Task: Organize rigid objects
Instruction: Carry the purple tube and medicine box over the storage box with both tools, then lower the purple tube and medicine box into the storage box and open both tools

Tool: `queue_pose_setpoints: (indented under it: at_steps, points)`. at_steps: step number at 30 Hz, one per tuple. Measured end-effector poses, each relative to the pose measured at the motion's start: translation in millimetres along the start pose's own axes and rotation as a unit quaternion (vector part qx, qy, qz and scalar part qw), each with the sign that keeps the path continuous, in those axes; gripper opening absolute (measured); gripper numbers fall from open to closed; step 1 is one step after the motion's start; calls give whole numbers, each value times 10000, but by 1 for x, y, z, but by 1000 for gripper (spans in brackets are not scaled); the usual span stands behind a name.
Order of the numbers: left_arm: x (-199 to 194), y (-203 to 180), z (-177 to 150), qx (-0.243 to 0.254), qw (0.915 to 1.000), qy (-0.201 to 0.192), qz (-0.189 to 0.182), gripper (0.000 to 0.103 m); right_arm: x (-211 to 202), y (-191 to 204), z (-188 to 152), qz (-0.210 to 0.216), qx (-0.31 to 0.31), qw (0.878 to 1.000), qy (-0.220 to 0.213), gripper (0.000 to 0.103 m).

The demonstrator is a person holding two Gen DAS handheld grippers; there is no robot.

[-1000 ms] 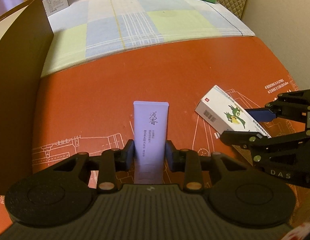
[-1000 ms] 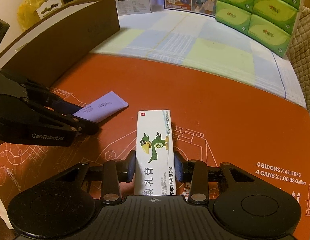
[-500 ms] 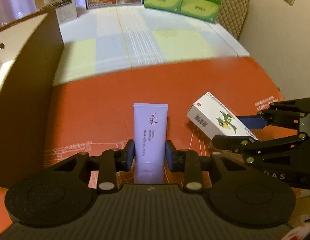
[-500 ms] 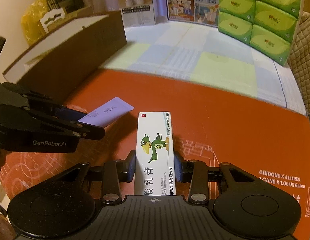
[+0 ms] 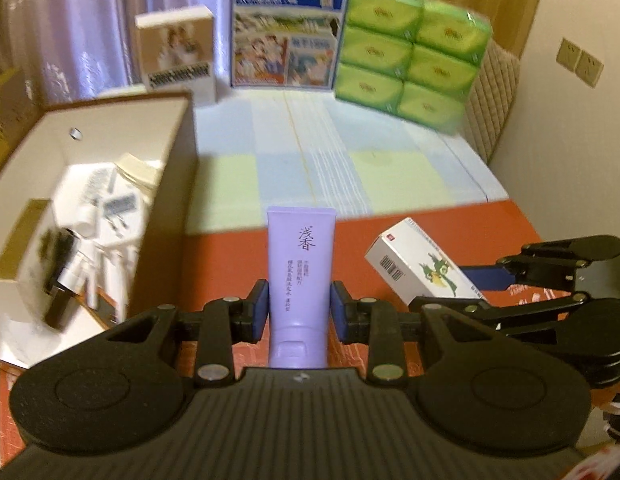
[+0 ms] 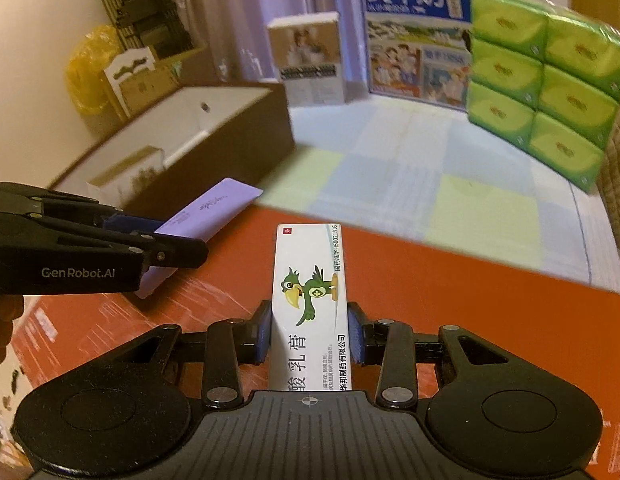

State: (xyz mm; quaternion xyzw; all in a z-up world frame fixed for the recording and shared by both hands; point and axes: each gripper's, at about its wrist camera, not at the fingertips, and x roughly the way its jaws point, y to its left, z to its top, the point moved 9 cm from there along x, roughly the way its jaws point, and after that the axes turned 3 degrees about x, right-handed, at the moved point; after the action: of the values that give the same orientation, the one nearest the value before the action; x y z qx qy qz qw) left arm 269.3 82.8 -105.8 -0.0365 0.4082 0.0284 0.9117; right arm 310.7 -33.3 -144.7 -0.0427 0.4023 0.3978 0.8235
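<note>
**Clerk:** Two items in hand, one per gripper. Item one — lilac tube [image 5: 299,276], flat crimped end forward, dark characters down its face, cap end toward the camera. Left gripper [image 5: 299,312] has its jaws closed on the tube's lower body, pads [image 5: 260,307] pressing both sides. Held in the air above the orange board [image 5: 226,264], near its left edge.

**Checker:** Handling?

**Clerk:** Likely light; walls probably give a little when squeezed, and the plastic looks smooth, so a slip is possible. Best taken low on the body, near the cap shoulder, where it should be stiffest.

**Checker:** Item two?

**Clerk:** White carton [image 6: 310,304], long and narrow, green parrot printed on it, red mark at its far corner, black lettering. Right gripper [image 6: 310,334] is clamped across its narrow sides at about mid-length. Also airborne, above the board's middle.

**Checker:** Handling?

**Clerk:** Thin card — probably light, stiff along its length, crushable under a hard pinch.

**Checker:** Destination?

**Clerk:** Presumably the brown box [image 5: 178,184] just off the board's left edge, open-topped, white inside, already holding several blurred items.
</note>
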Motion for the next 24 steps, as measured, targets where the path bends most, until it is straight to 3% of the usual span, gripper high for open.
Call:
queue_pose_setpoints:
  at_steps: [14,24]
  points:
    - [-56,88,24,-286,9966,-436,633,28,12,96,71,786,-96,9963,-342,35]
    - [-55,156,35,-439,9935,-406,973,28,54,150,109,884,-156,9954,-332,35]
